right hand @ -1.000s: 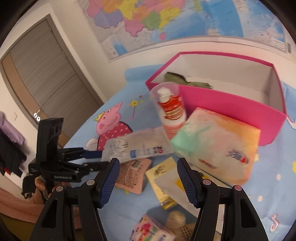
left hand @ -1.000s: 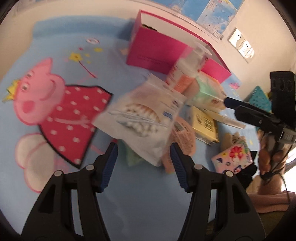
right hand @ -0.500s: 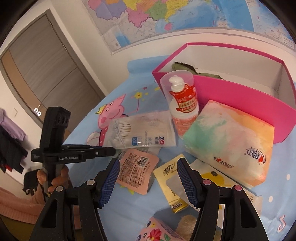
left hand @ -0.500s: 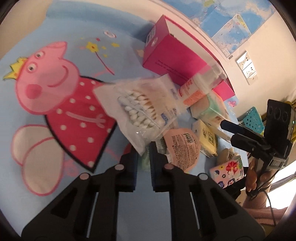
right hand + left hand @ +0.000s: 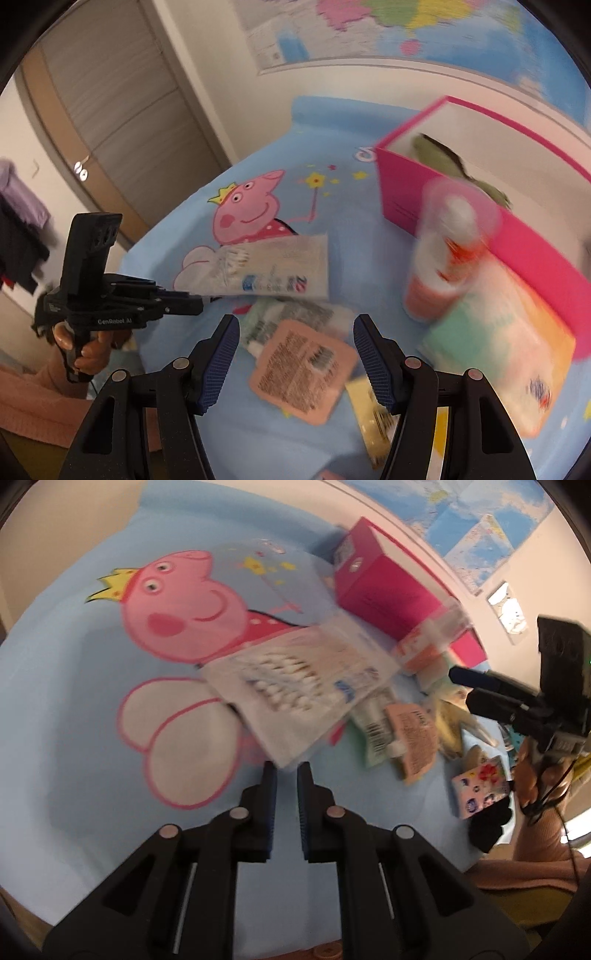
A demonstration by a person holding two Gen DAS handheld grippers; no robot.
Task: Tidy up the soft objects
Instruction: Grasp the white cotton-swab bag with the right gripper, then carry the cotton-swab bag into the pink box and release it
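my left gripper (image 5: 286, 771) is clamped on the near corner of the cotton swab bag (image 5: 295, 690), which hangs out ahead of the jaws with its long axis running far-right toward the pink box (image 5: 388, 602). the box lies far right of the bag, so i judge the carry goes that way. my right gripper (image 5: 297, 354) hovers with jaws apart and empty over the peach sachet (image 5: 303, 373). a second ago the left jaws stood wide around the bag; now it's lifted and swung left over the pig print.

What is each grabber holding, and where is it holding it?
The left gripper is shut on the bag of cotton swabs, pinching its near corner. The right gripper is open and holds nothing.
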